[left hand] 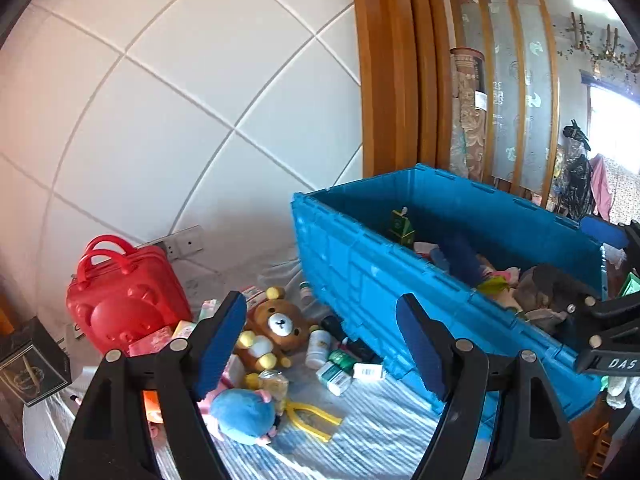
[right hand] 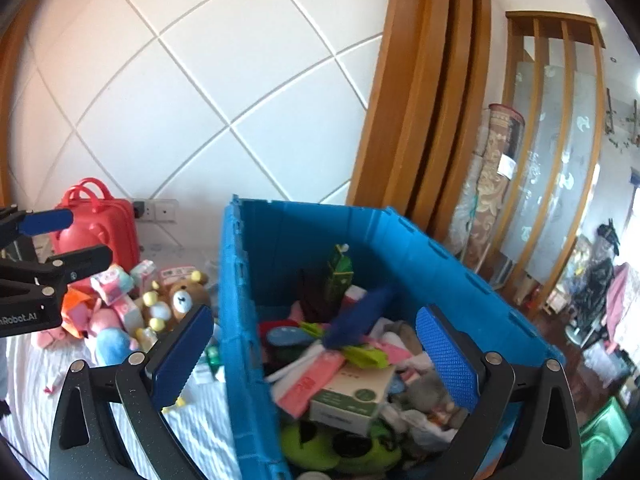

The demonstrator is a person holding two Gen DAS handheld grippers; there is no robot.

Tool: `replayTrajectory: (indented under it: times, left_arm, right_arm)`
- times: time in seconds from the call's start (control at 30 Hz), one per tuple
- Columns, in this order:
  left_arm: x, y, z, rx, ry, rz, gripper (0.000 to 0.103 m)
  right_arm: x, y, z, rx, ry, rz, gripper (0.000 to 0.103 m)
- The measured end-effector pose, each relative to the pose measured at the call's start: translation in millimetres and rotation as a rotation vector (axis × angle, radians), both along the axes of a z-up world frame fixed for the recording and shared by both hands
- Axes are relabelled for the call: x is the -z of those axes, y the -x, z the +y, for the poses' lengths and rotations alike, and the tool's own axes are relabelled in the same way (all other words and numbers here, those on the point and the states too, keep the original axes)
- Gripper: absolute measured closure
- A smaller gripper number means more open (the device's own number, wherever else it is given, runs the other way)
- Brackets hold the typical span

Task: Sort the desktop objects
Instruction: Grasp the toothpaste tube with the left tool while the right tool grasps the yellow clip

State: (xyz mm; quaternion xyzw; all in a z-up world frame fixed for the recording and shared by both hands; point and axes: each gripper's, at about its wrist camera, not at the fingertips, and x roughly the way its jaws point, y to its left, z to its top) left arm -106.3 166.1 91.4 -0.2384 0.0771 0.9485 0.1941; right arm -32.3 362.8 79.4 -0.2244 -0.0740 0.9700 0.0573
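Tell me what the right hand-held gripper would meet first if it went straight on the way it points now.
Probably the heap inside the blue plastic crate: the open right hand-held gripper points down at the dark blue cloth item on top. Depth is unclear, so this is a guess.

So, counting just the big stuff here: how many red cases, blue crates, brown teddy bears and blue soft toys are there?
Red case: 1
Blue crate: 1
Brown teddy bear: 1
Blue soft toy: 1
Total: 4
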Motion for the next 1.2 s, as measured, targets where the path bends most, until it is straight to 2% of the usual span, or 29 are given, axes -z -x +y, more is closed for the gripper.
replayTrajectory:
  times: [0.17,0.3,0.5,0.63,0.73,0.9,1.0,1.07,1.2]
  left_arm:
    - [35.4,12.2,-71.8,-0.112,0.018,-0.064,0.026]
    - [73.6,22.5,-124.1,-0.222,0.05,-0.125,0.026]
    - [146.0,35.4,-197.1,-0.356,0.037,-0.275,0.026]
    - [198.8,43.1,-237.1,-0.445,0.029,-0.393,0.026]
    - [234.4,43.0,-250.5,-0.454,0.03,-0.462,0.026]
    - [288.2,40.8,-248.8,-0.431,0.089,-0.55,0.027]
    - [311.6,44.8,-249.3,-0.442,0.095,-0.6,0.052]
    - [316.7,44.6,-252.1,-0.441,0.058,-0.6,0.055]
    - [315.5,44.9,-252.2,-0.432,0.065,-0.596,0.055]
  right_arm:
    - [10.0,8.2,-53.2,-0.111,0.101,0.018,0.0]
    - [38.2,23.7,-90.5,-0.2,0.187,-0.005,0.0]
    - [110.5,58.1,-133.2,-0.267,0.243,-0.139,0.0]
    - [165.9,82.6,-138.9,-0.259,0.243,-0.252,0.0]
    - [202.1,101.5,-134.3,-0.237,0.249,-0.331,0.0]
    - [251.5,127.1,-129.9,-0.223,0.256,-0.443,0.0]
    - [277.4,140.9,-136.2,-0.235,0.254,-0.514,0.0]
    - [293.3,151.2,-142.5,-0.248,0.244,-0.558,0.0]
    - [314.9,169.9,-152.4,-0.28,0.232,-0.63,0.0]
